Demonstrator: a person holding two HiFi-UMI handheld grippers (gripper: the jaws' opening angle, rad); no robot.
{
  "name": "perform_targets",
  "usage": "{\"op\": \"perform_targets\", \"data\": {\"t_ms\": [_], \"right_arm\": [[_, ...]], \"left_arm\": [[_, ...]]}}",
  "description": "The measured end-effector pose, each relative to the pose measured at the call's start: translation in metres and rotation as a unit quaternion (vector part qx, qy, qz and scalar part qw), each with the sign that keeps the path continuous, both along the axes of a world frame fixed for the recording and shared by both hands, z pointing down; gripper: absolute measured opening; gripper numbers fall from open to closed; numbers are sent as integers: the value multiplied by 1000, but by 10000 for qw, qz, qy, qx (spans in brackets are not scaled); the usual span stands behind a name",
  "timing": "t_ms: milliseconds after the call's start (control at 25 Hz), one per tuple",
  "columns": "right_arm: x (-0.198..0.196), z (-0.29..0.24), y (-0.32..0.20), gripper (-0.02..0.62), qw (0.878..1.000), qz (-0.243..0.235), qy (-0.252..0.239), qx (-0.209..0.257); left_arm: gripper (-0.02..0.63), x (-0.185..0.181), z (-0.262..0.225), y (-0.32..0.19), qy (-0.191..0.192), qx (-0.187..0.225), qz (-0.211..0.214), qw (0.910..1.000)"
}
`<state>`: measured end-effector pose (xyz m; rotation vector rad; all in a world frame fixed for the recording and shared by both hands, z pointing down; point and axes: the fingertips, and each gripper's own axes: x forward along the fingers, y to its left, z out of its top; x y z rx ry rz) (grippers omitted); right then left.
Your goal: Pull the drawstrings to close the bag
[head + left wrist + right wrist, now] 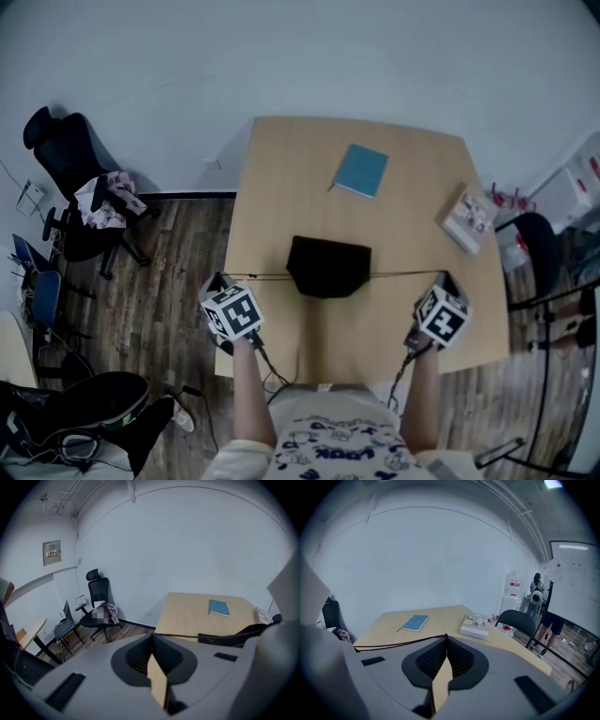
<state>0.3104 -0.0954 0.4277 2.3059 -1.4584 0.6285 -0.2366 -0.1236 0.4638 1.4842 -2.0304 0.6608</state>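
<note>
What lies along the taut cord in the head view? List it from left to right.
left tool → left drawstring → black bag → right drawstring → right tool

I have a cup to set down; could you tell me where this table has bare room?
Bare: the table left of the blue notebook, and the gap between notebook and book. Crowded: the near half, where taut drawstrings run from the black bag to the left gripper and right gripper.
</note>
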Motion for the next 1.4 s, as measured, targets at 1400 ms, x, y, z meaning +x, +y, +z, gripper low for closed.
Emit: {"op": "perform_targets", "data": {"t_ms": [1400], "right_arm": [[-180, -55, -18, 0, 9650, -2409, -339, 980]], "left_arm": [[3, 119, -65, 4, 1321, 1106, 1859, 9673]]}}
